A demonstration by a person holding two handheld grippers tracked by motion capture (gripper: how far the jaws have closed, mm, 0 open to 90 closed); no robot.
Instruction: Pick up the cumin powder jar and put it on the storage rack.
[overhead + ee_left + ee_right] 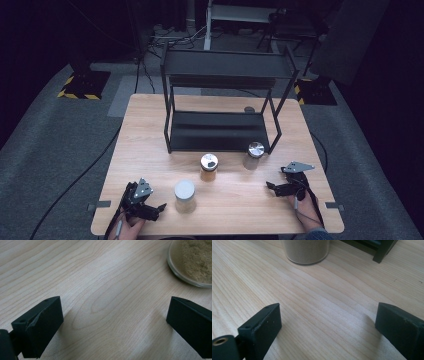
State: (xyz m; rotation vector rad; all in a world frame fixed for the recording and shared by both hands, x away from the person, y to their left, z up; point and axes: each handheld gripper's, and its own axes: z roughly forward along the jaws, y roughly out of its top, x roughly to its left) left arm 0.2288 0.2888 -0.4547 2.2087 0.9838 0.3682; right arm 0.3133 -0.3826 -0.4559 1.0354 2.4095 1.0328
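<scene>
Nothing is being carried yet: three jars are standing on the table (150, 130) in front of the black rack (220, 100), and both rack shelves are looking bare, so the work of handling the jars seems to be at its very start, with all three left to deal with.

Going left to right, the left gripper (155, 210) is lying low at the near left corner, its fingers (40, 322) spread wide and holding nothing, with bare wood between them in the left gripper view. Just to its right, the grey-lidded jar (184, 196) is standing upright, filled with pale powder; its base is showing at the upper right of the left gripper view, off the line between the fingers. The hand is coming in from the bottom edge with the wrist low.

Further on, the amber jar (209, 167) is standing near the middle, then the silver-lidded jar (255, 155) is standing just beside the rack's front right leg.

At the right, the right gripper (274, 189) is pointing leftward over the table, its fingers (262, 325) also wide apart and empty. In the right gripper view a jar of pale powder is sitting well ahead beside the rack's leg.
</scene>
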